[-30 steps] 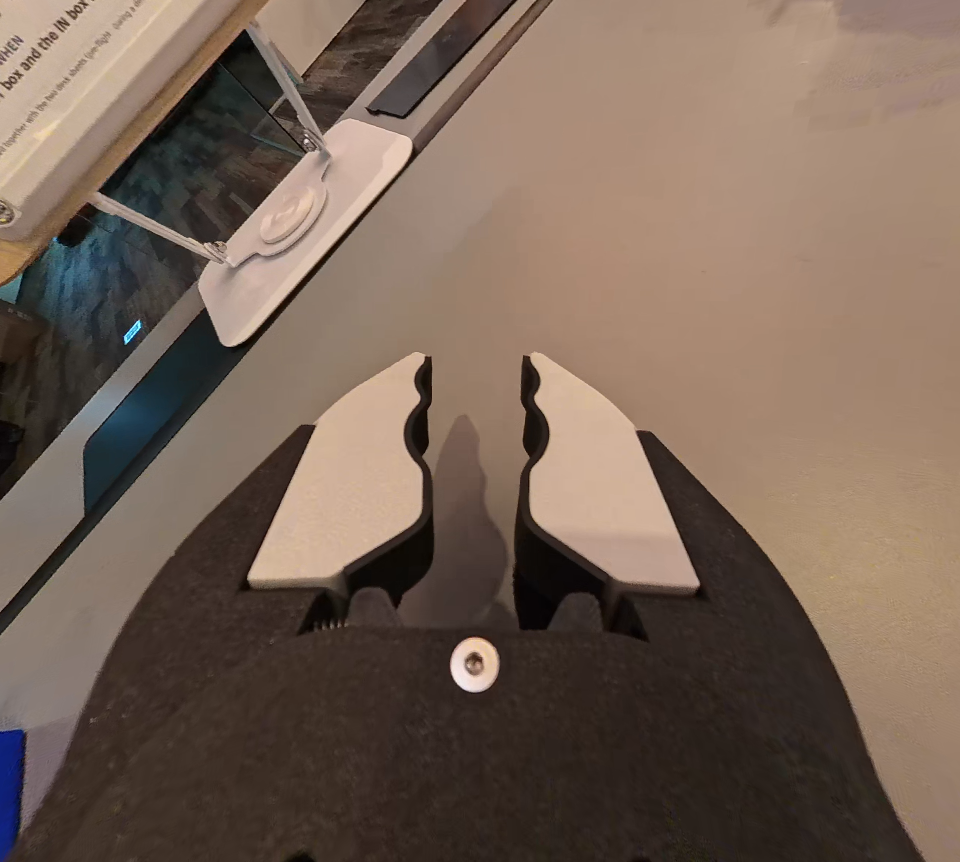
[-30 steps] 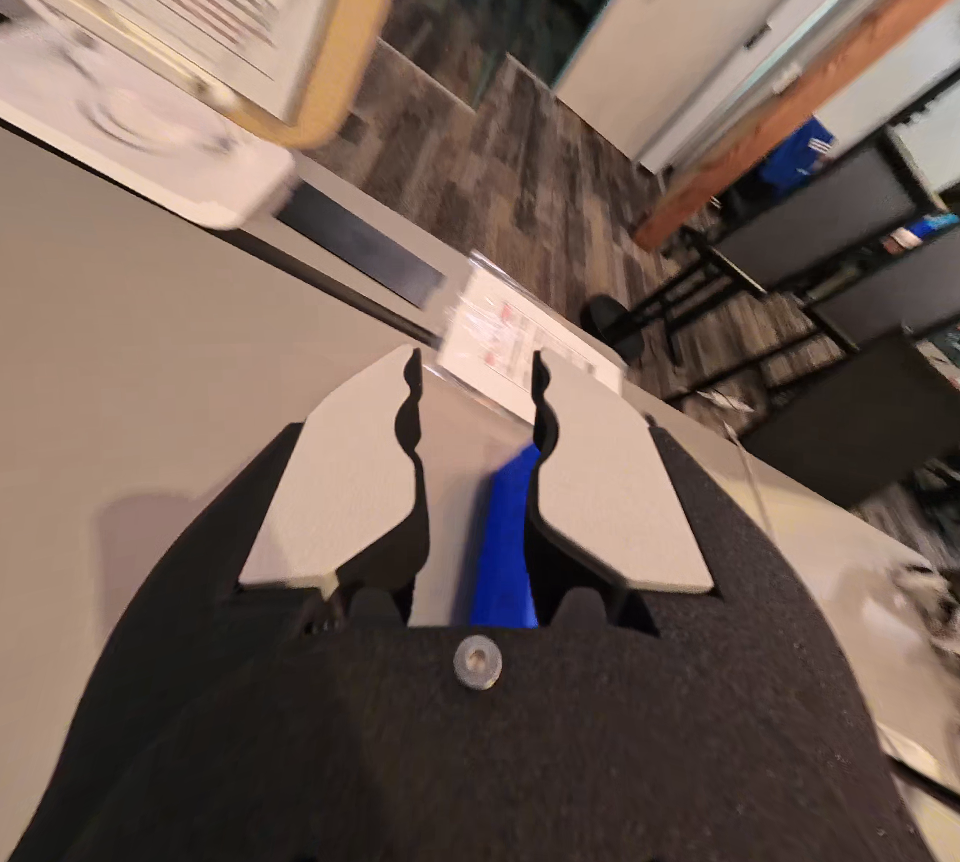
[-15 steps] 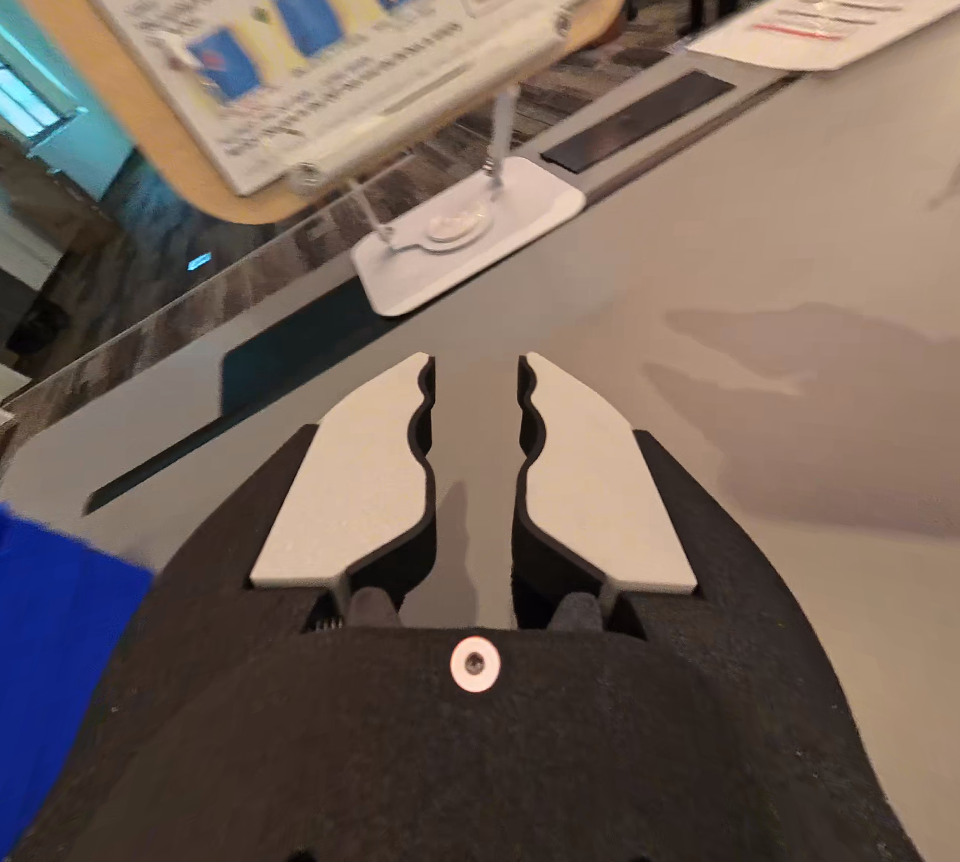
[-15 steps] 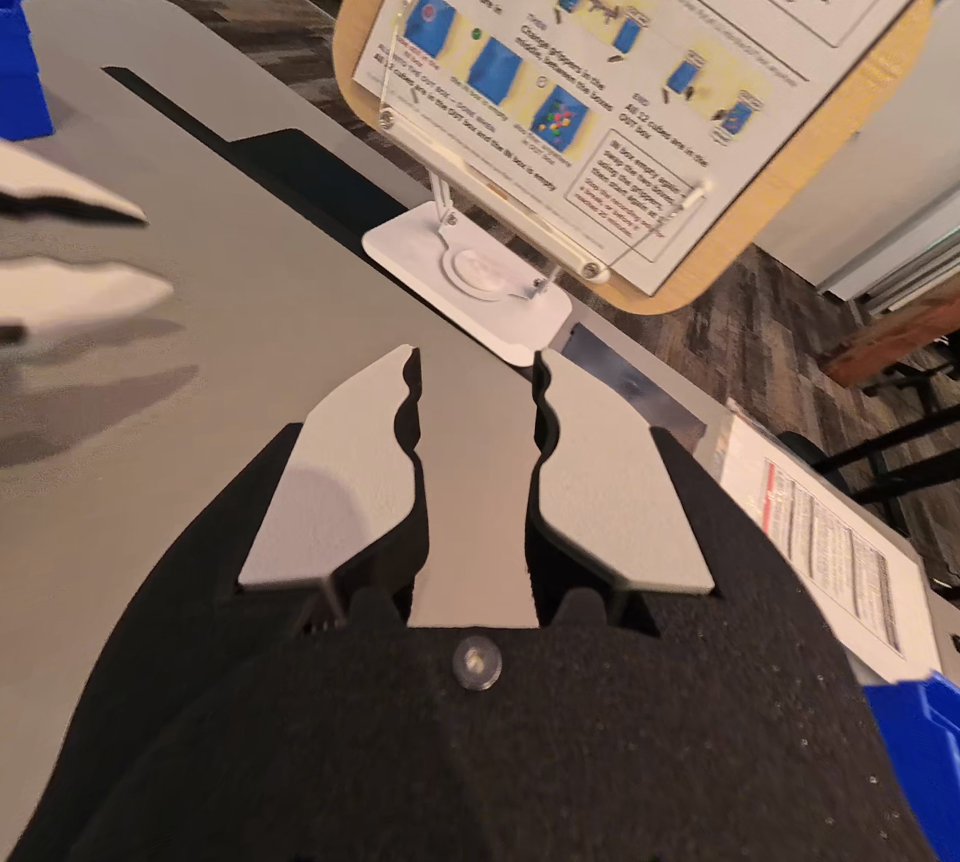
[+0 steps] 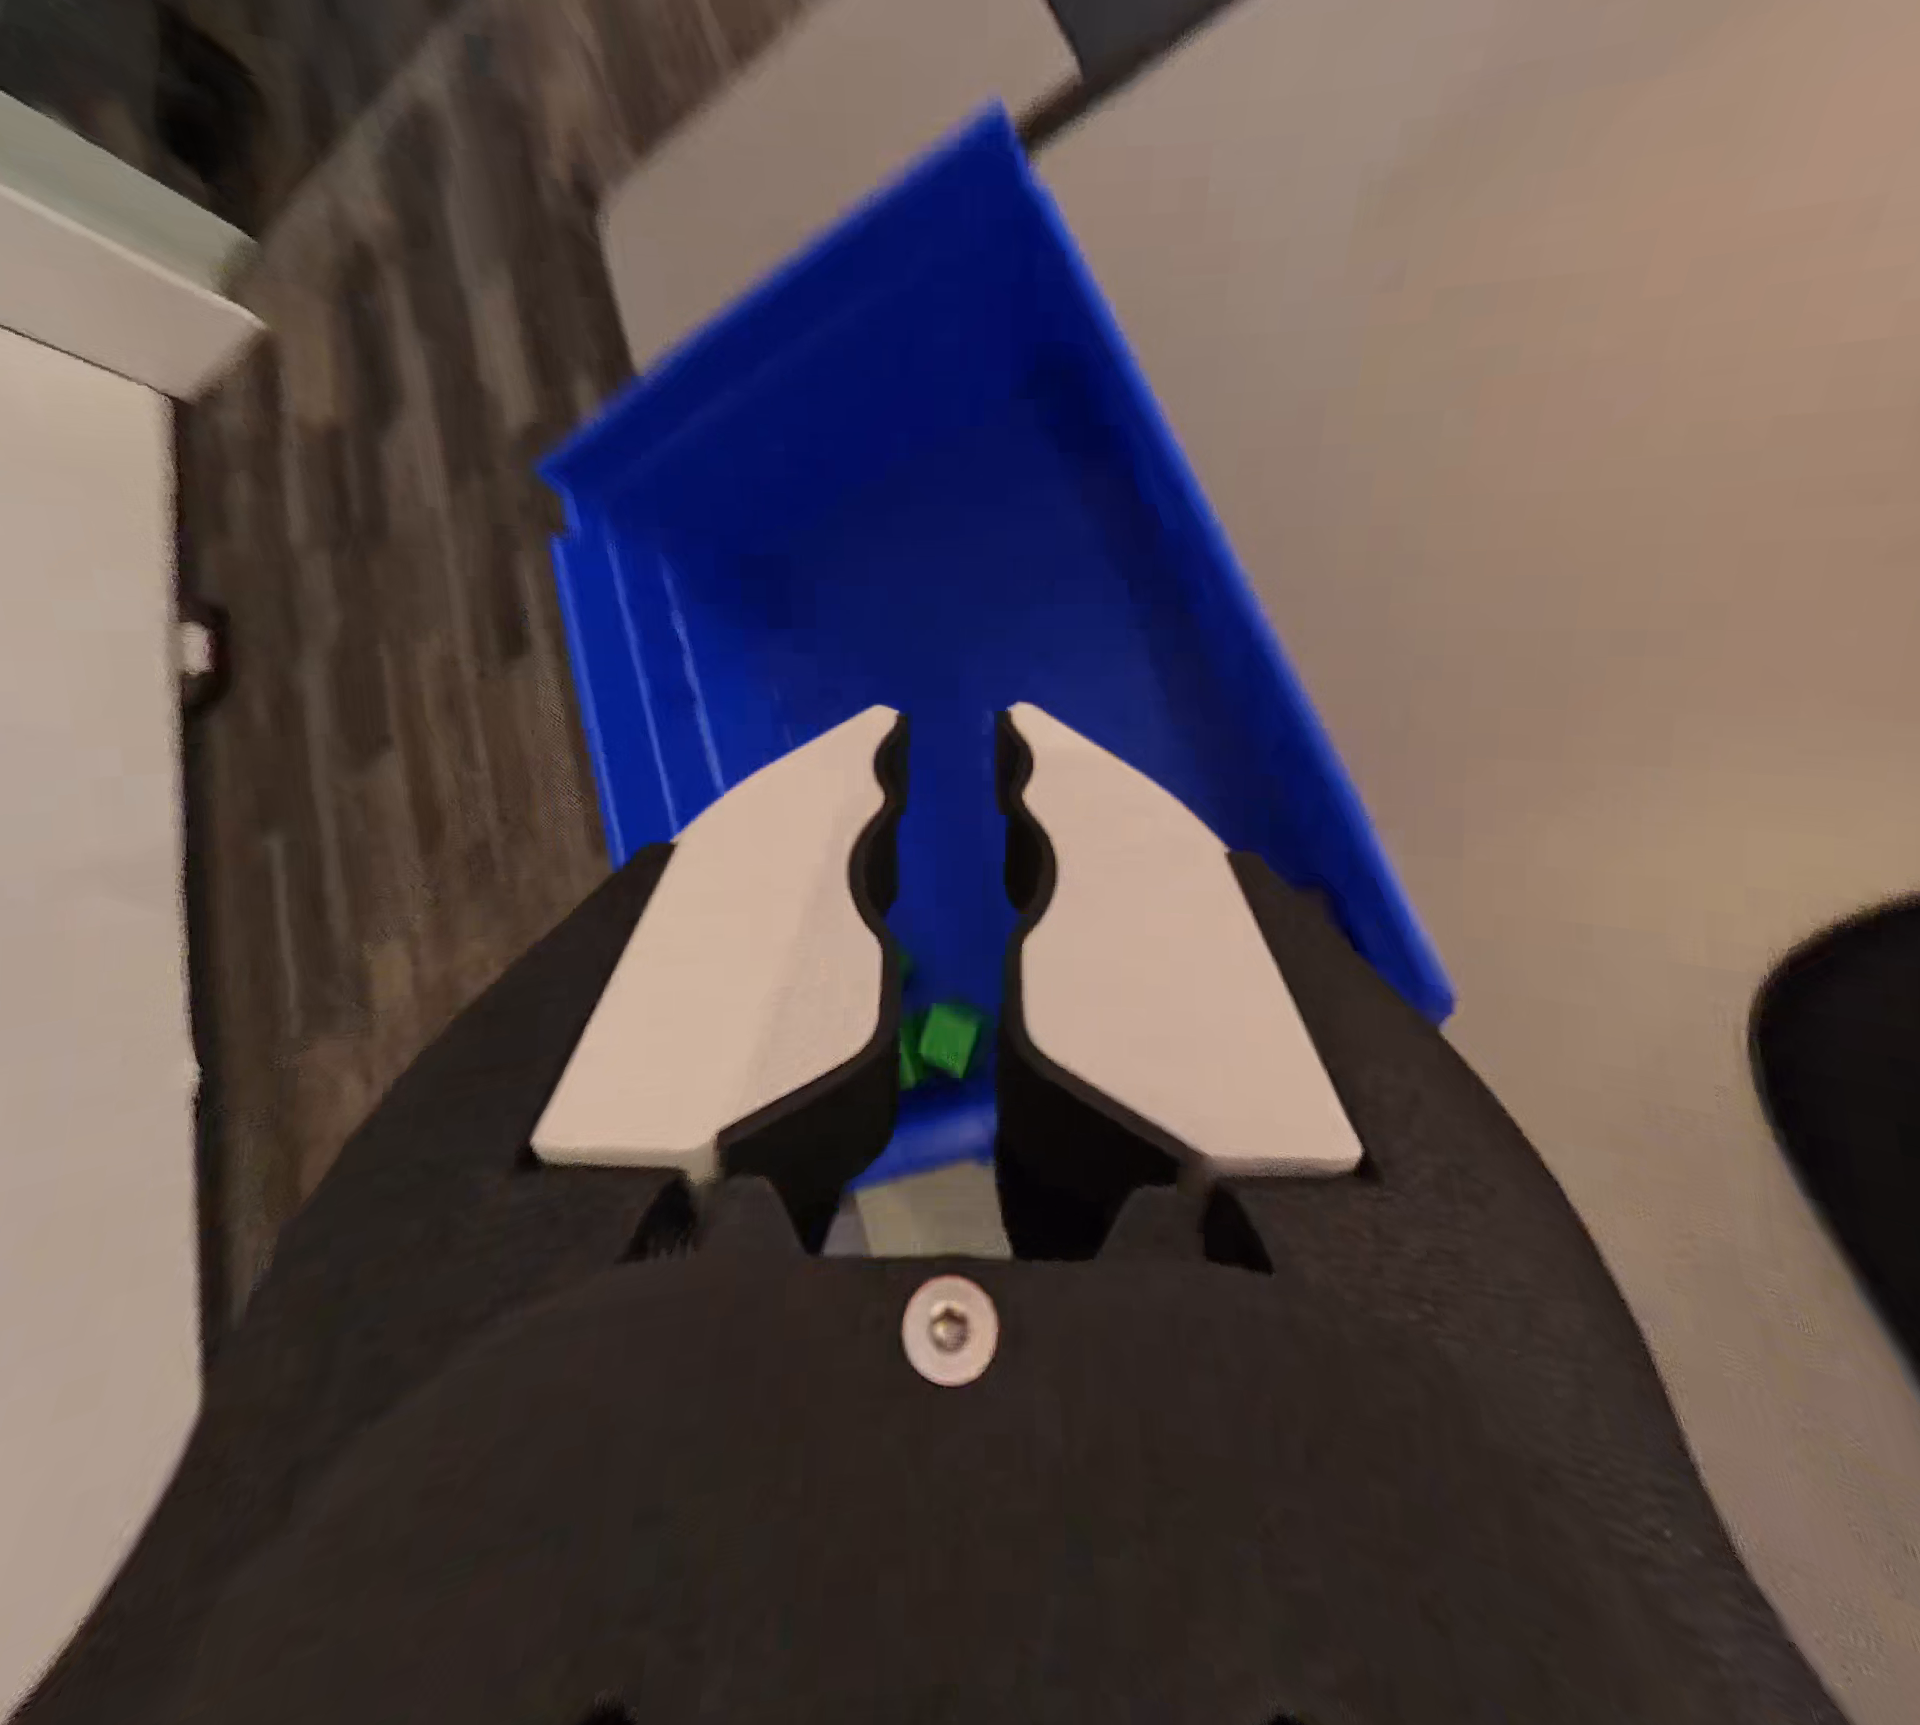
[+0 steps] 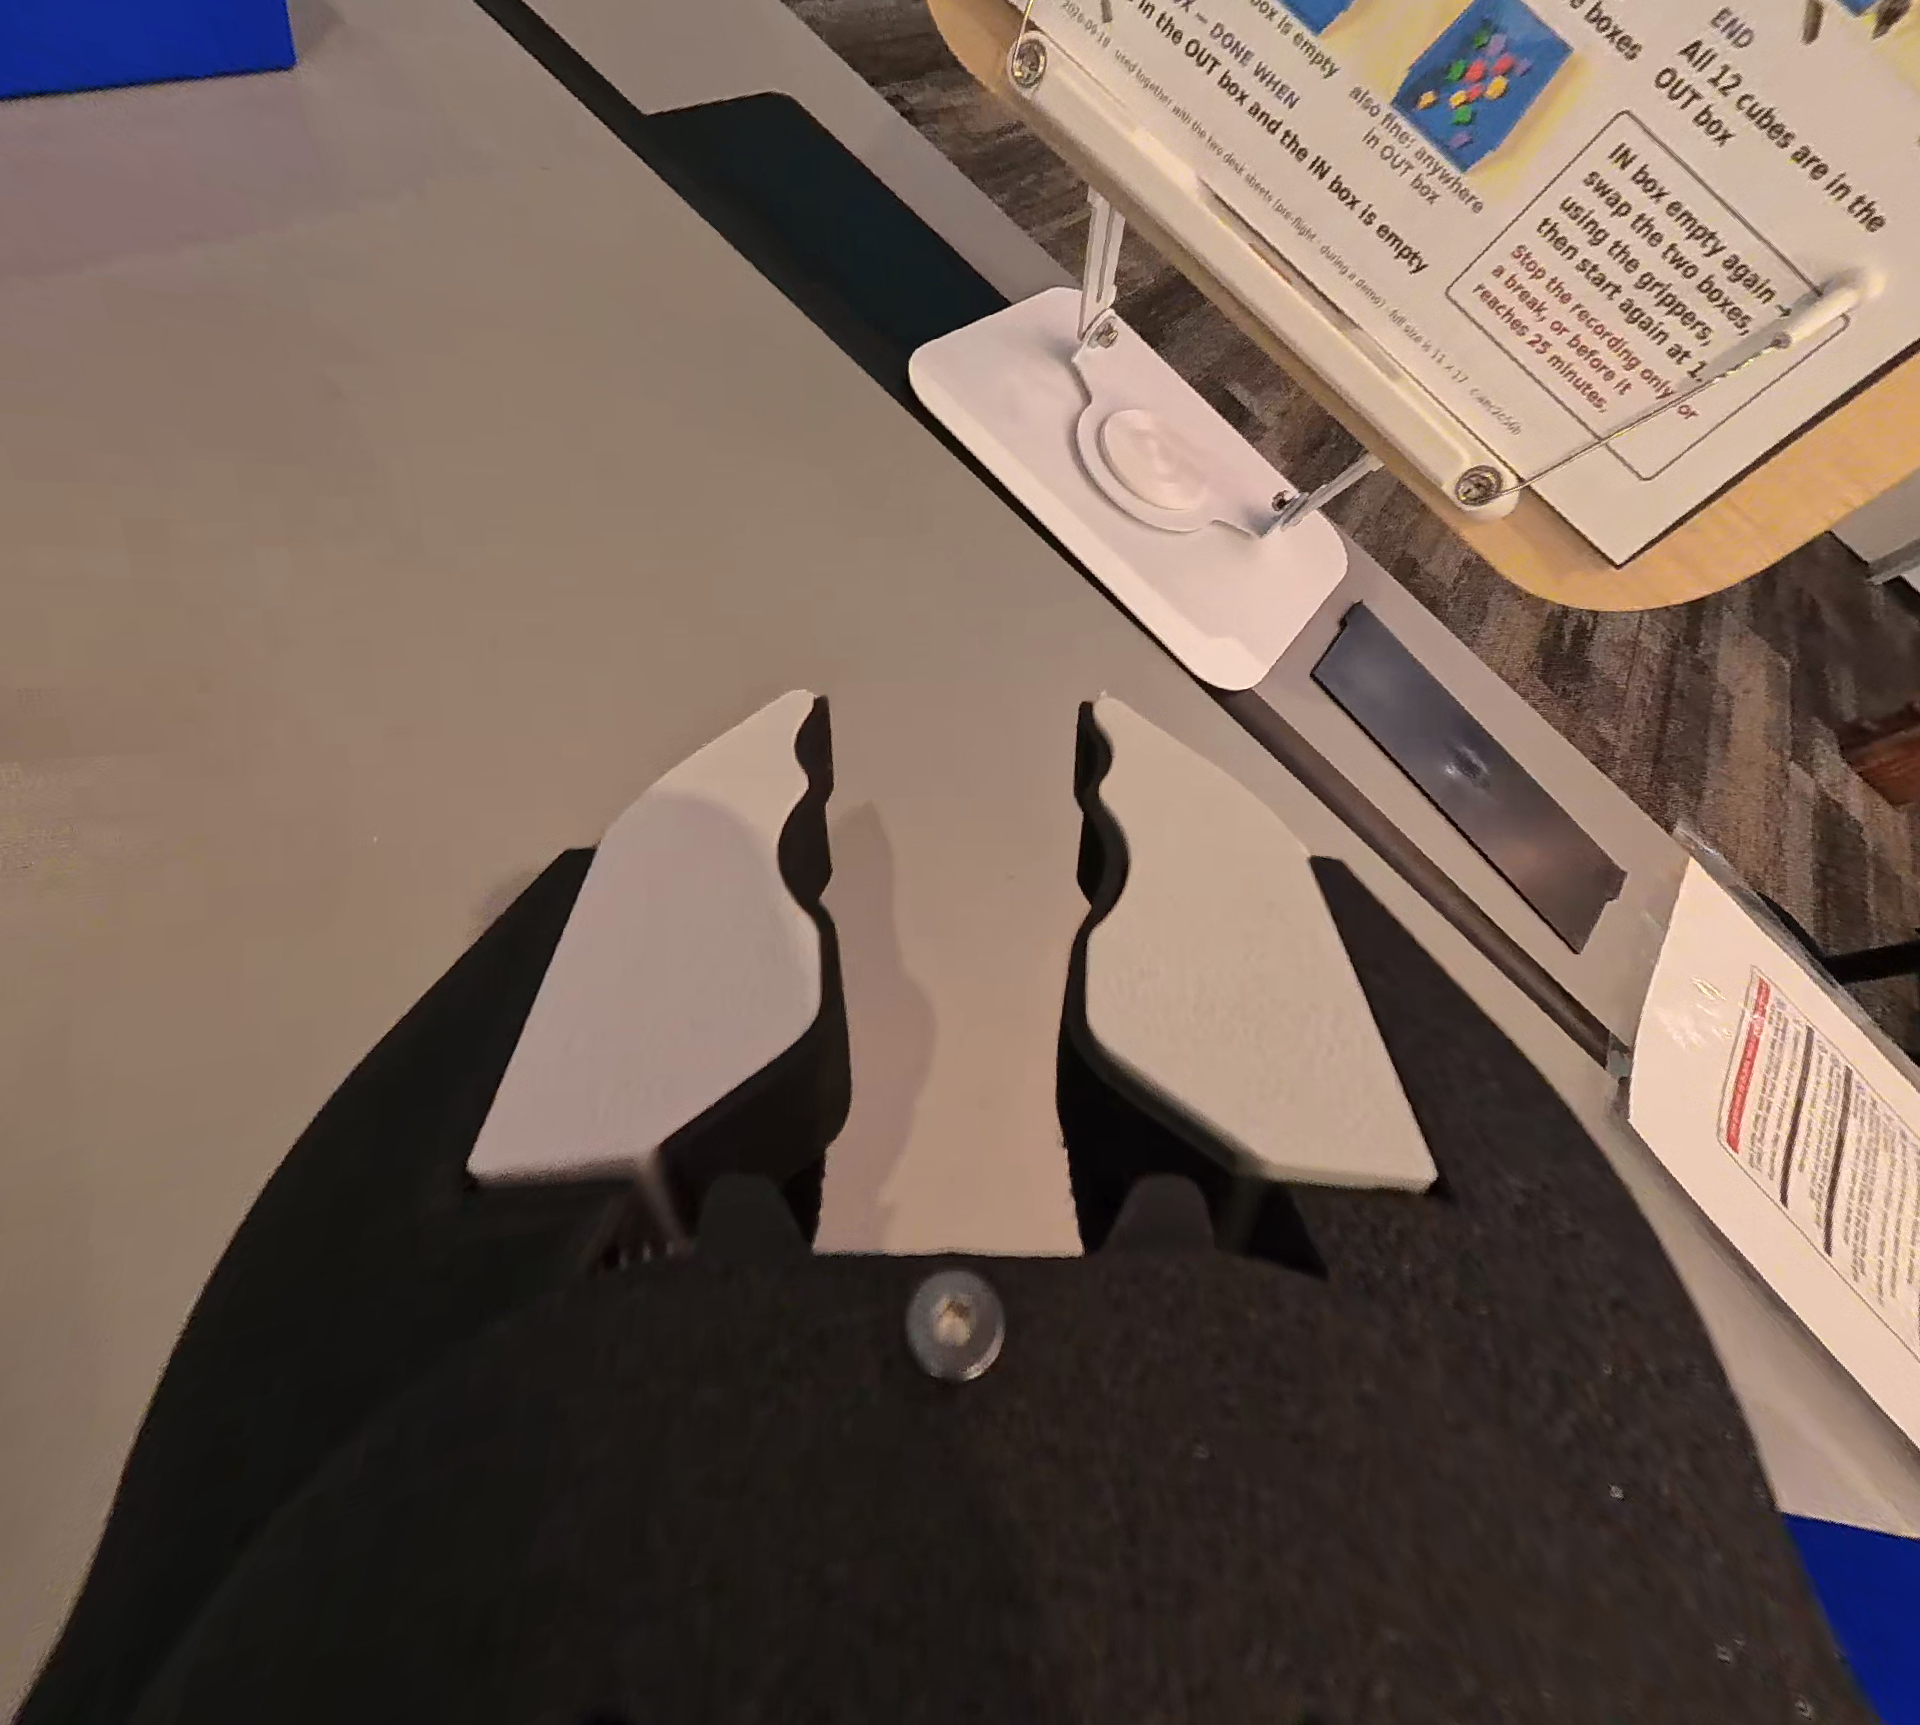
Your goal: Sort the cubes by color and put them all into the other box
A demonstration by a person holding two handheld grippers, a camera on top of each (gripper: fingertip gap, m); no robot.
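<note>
Left gripper (image 5: 951, 725) poised above blue box (image 5: 935, 470), fingers slightly apart, gripping nothing; green cubes (image 5: 940, 1041) glimpsed between them at box's near end. Right gripper (image 6: 951, 719) over grey table (image 6: 416, 449), away from that box, fingers spread and empty, pointed toward white stand base (image 6: 1132, 491) carrying instruction board (image 6: 1455, 96)

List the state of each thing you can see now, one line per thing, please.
left hand-held gripper: open, empty, above the blue box.
right hand-held gripper: open, empty, above the bare table.
blue box: open-topped, mostly empty.
green cubes: lying in the box, near end.
instruction board: propped, tilted on its white stand.
</note>
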